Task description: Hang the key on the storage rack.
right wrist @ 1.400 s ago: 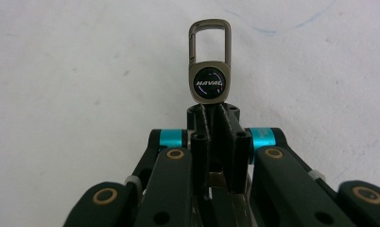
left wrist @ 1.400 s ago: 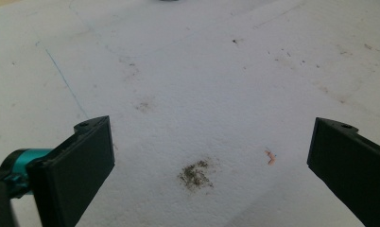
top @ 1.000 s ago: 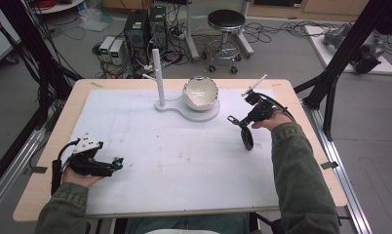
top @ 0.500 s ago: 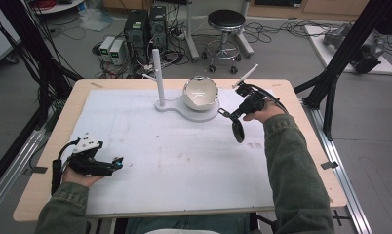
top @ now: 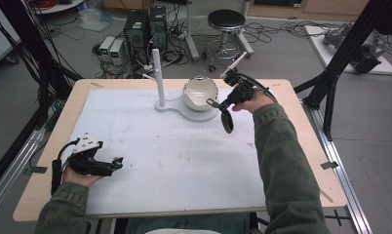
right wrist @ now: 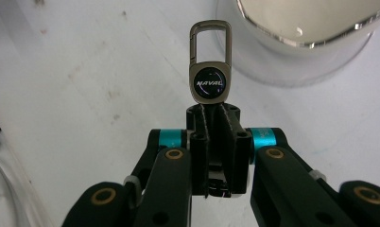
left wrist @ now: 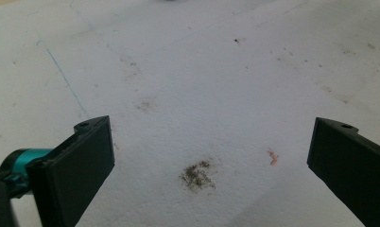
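Note:
My right gripper (top: 222, 103) hovers just right of a white bowl (top: 199, 91) at the back of the table. It is shut on a key fob: its metal clip with a dark "NAVAL" badge (right wrist: 209, 81) sticks out past the pressed jaws (right wrist: 211, 112), and a black oval tag (top: 227, 122) dangles below the hand. The bowl's shiny rim (right wrist: 301, 40) lies just beyond the clip. At the front left my left gripper (top: 117, 164) rests on the white mat, open, with only stained mat between its pads (left wrist: 209, 142).
The bowl sits on a white base (top: 170, 106) with an upright white post (top: 157, 73). A white mat (top: 184, 156) covers most of the wooden table (top: 306, 146). Black frame legs (top: 335, 73) stand at the right, and a stool (top: 225, 22) and computers stand behind the table.
My right hand has carried the key fob up and to the left, from the right side of the mat to beside the bowl. The left hand has stayed still.

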{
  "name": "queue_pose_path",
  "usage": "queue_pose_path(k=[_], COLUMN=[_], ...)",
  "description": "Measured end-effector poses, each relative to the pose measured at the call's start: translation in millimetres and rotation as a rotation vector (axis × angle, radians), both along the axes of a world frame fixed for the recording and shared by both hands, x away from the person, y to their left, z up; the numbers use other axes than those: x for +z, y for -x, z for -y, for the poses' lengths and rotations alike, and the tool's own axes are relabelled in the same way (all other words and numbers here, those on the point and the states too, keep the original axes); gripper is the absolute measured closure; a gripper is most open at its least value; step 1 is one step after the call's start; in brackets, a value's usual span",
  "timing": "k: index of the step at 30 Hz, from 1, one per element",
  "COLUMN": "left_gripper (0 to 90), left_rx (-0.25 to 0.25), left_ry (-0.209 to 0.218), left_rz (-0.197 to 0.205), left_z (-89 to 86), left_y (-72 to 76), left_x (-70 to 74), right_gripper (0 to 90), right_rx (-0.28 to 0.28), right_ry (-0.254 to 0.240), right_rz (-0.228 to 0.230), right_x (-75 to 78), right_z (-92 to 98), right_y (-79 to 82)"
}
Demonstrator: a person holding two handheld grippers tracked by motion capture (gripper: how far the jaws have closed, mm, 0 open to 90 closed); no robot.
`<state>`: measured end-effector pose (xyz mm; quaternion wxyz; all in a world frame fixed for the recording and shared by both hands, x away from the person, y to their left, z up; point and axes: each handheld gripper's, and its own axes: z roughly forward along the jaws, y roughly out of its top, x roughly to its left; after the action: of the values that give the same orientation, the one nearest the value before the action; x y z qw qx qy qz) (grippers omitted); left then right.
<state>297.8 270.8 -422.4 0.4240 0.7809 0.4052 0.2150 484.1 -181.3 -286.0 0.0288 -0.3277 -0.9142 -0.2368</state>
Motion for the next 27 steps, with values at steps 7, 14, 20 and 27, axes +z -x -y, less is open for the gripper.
queue_pose_path(k=[7,14,20,27], left_gripper=[1.8,1.8,1.8,1.8], left_rx=[0.0,-0.013,-0.009,-0.014], left_ry=[0.007,0.005,0.007,0.007], left_rz=[-0.002,-0.004,-0.005,-0.005], left_z=[0.0,-0.2,-0.1,0.1], left_y=[-0.6,-0.4,-0.9,-1.3], left_x=[-0.6,-0.3,-0.9,-1.0], right_gripper=[83.2,83.2,83.2,83.1], right_rx=[0.031,0.051,0.095,0.121], right_ry=[0.005,-0.006,-0.008,0.017], right_rz=[0.016,0.018,0.019,0.026], right_x=[16.0,30.8,41.6,48.1], right_z=[-23.9,-46.2,-66.7,-86.1], right_y=[-7.6,-16.0,-21.8,-27.6])
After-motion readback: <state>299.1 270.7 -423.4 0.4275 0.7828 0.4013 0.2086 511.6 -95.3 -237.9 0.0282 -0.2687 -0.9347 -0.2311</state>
